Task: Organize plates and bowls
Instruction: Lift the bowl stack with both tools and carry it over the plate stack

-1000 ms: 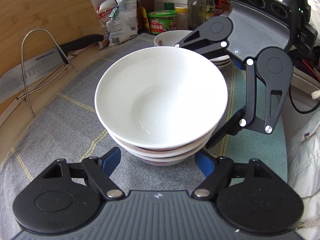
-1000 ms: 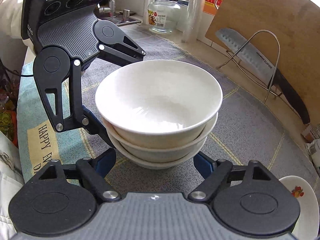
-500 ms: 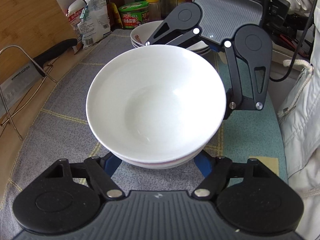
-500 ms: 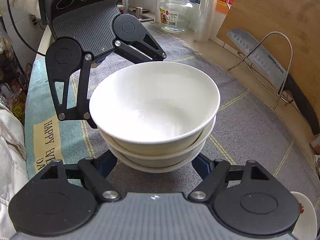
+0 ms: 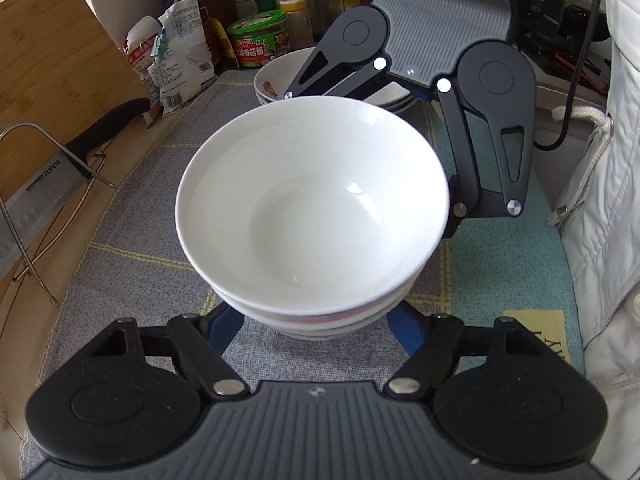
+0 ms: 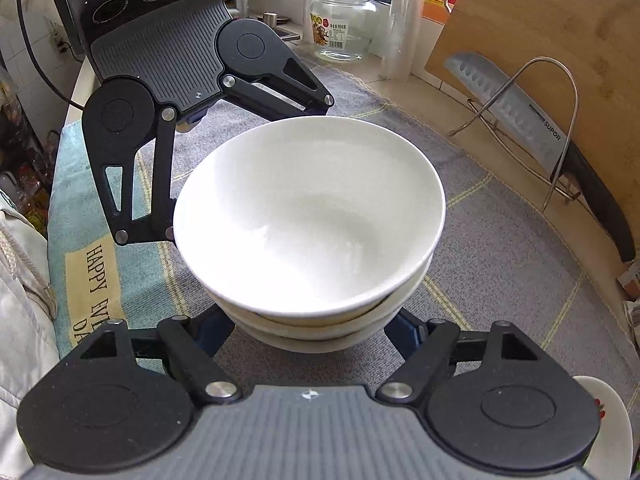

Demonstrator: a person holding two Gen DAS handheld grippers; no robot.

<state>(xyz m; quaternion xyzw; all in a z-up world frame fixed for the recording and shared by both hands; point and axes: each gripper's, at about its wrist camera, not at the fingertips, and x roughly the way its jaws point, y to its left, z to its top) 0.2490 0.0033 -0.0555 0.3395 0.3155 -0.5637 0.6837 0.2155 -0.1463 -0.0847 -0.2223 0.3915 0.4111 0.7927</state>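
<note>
Centrally, glossy round white bowl stack [image 5: 312,216] between both grippers' blue fingers [image 5: 224,326].

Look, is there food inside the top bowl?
No, the top bowl of the stack is clean, white and empty inside.

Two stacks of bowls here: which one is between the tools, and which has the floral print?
The plain white bowl stack sits between the left tool and right tool. The floral bowls are the far stack, beside the green-lidded jar.
</note>
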